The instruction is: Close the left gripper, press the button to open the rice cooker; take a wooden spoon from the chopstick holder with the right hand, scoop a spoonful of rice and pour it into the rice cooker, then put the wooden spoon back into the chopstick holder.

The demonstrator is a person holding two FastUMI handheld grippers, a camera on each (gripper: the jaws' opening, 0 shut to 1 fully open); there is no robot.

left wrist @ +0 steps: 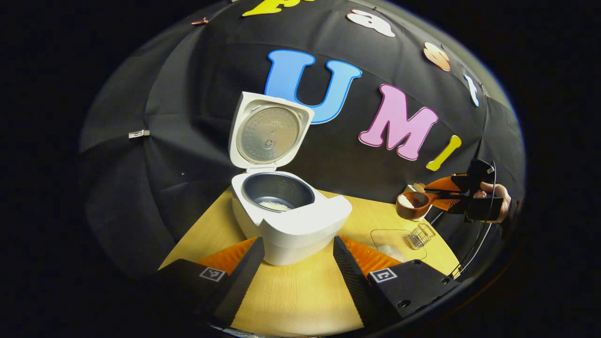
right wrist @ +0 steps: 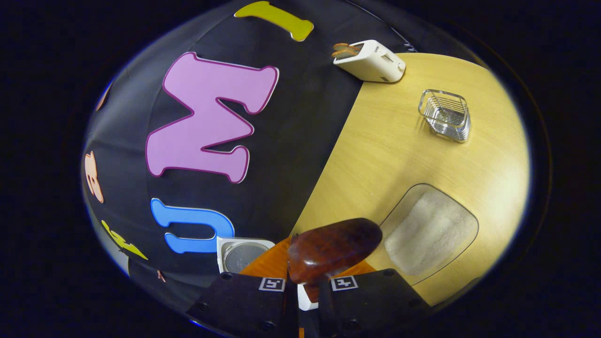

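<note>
The white rice cooker (left wrist: 291, 220) stands open on the wooden table, its lid (left wrist: 268, 131) upright and a little rice in the dark inner pot (left wrist: 278, 190). My left gripper (left wrist: 297, 240) is open, its fingers on either side of the cooker's front. Far to the right, a hand holds my right gripper (left wrist: 450, 195), which is shut on the handle of a wooden spoon (left wrist: 413, 204) with rice in its bowl, raised above the table. In the right gripper view the spoon's back (right wrist: 333, 249) sits just ahead of my right gripper (right wrist: 300, 286). The wire chopstick holder (right wrist: 445, 115) stands empty.
A clear tray of rice (right wrist: 429, 232) lies on the table below the spoon and shows in the left gripper view as the tray (left wrist: 394, 244) beside the wire holder (left wrist: 419, 235). A white toaster (right wrist: 371, 60) with toast stands at the table's back edge.
</note>
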